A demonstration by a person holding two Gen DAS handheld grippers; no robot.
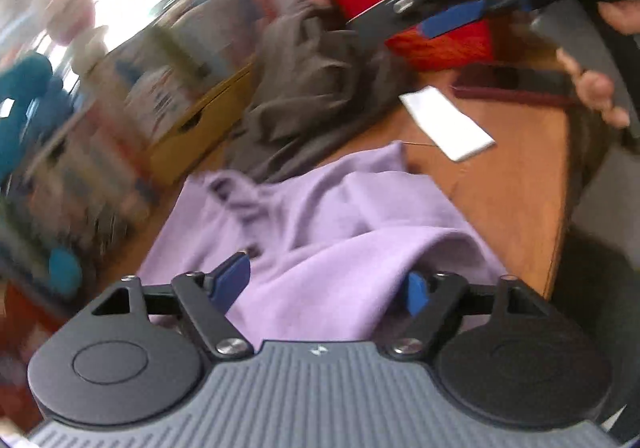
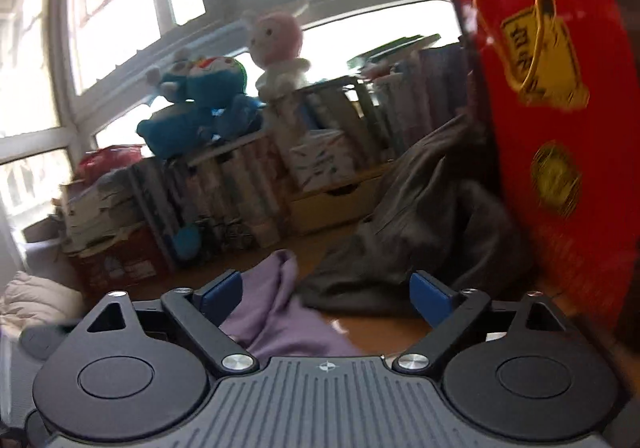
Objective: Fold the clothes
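Note:
A lilac garment (image 1: 320, 224) lies rumpled on the brown table (image 1: 516, 184), right in front of my left gripper (image 1: 324, 284). The left jaws are open, with lilac cloth bulging between the blue pads (image 1: 230, 278). A grey garment (image 1: 316, 92) lies crumpled behind it. My right gripper (image 1: 404, 24) hangs in the air above the grey garment, held by a hand. In the right wrist view the right gripper (image 2: 326, 292) is open and empty above the lilac garment (image 2: 280, 312), with the grey garment (image 2: 424, 224) ahead.
A tall red box (image 2: 560, 120) stands close on the right. A white paper (image 1: 444, 122) and a dark phone (image 1: 516, 84) lie on the table. Books, a yellow drawer box (image 2: 336, 204) and plush toys (image 2: 204, 108) line the far side by the window.

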